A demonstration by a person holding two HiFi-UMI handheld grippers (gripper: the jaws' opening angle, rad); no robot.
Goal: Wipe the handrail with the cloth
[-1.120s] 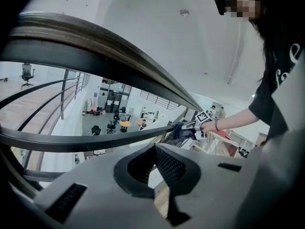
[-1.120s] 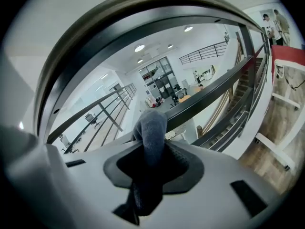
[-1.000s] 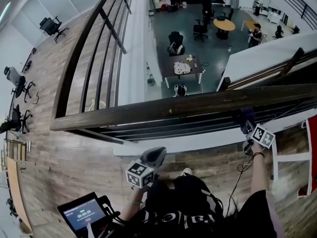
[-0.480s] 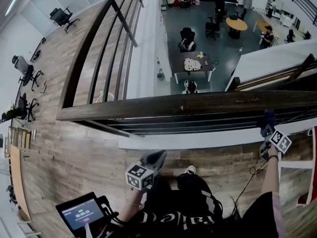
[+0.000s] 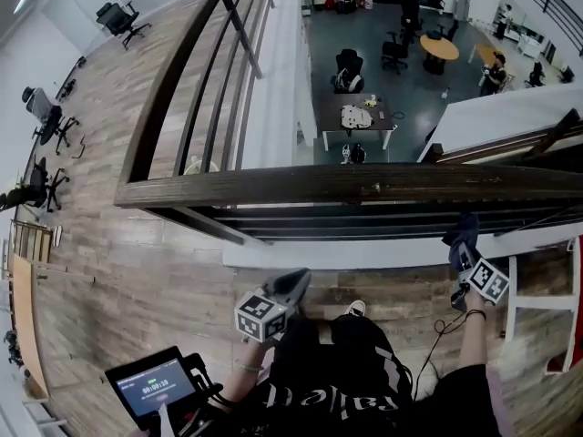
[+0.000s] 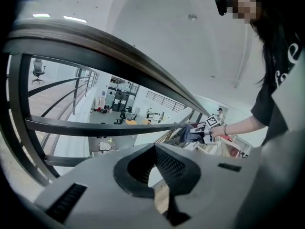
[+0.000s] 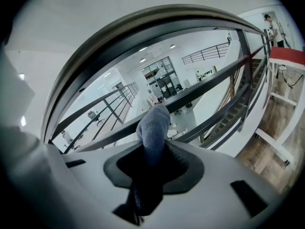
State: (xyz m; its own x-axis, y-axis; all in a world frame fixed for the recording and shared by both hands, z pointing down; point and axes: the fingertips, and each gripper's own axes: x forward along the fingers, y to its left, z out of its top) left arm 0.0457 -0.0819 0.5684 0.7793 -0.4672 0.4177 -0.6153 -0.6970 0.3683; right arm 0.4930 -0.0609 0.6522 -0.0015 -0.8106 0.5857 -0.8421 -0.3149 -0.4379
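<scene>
Dark wood handrail (image 5: 364,185) across the head view, left to right; arcing overhead in both gripper views (image 6: 119,49) (image 7: 143,27). Dark bars (image 5: 364,226) stacked just under handrail on the near side. Lower office floor (image 5: 319,62) visible well beyond and below handrail. Lit screen (image 5: 150,391) well back from handrail, near side, toward its left end. Left gripper (image 5: 293,282) on the near side of handrail, below its middle, clear of rail and bars; jaws pressed together, nothing between them (image 6: 155,166). Right gripper (image 5: 463,246) below handrail toward its right end, tip up at the bars; jaws pinching the cloth (image 7: 150,168). Blue-grey cloth (image 5: 465,228) bunched and sticking up out of the right jaws (image 7: 153,125), sitting under handrail level in front of a bar, not on the top rail. Contact between cloth and bar: cannot tell.
</scene>
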